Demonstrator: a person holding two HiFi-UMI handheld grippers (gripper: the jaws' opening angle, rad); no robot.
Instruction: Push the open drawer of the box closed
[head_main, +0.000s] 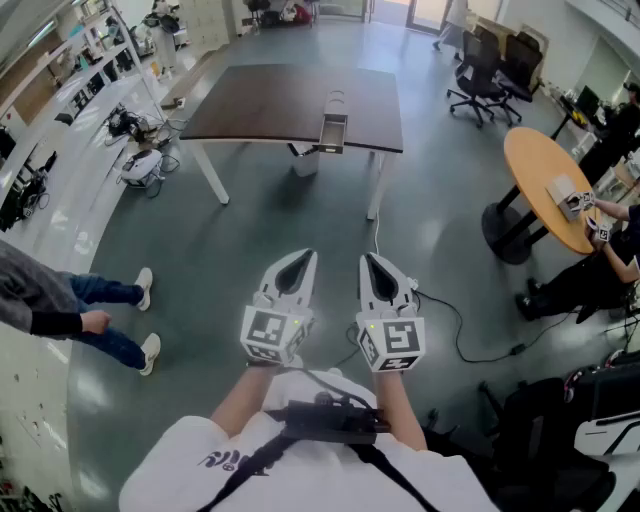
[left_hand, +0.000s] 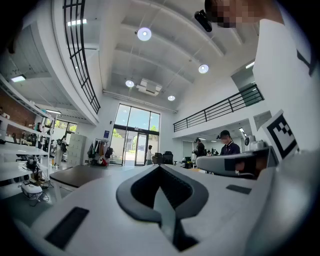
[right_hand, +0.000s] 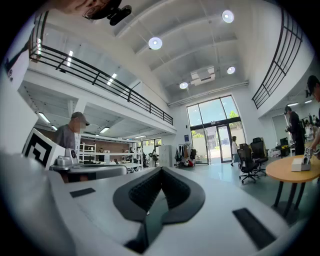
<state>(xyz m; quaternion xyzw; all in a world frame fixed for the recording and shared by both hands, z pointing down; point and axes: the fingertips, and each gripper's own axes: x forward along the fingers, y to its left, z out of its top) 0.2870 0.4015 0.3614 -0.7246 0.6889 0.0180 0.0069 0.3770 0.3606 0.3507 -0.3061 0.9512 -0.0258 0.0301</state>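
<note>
I see my left claw (head_main: 298, 258) and right claw (head_main: 374, 260) white, with black-and-white square markers. The tabletop (head_main: 270, 100) is dark brown, the box (head_main: 334, 128) grey, the floor (head_main: 300, 215) dull green-grey.

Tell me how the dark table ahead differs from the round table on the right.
The dark table is rectangular with a dark brown top; the round table is light wood. The dark table stands on white legs, the round table on a black pedestal. Both stand on the grey floor.

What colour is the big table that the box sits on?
The table has a dark brown top and white legs, clearest in the head view.
</note>
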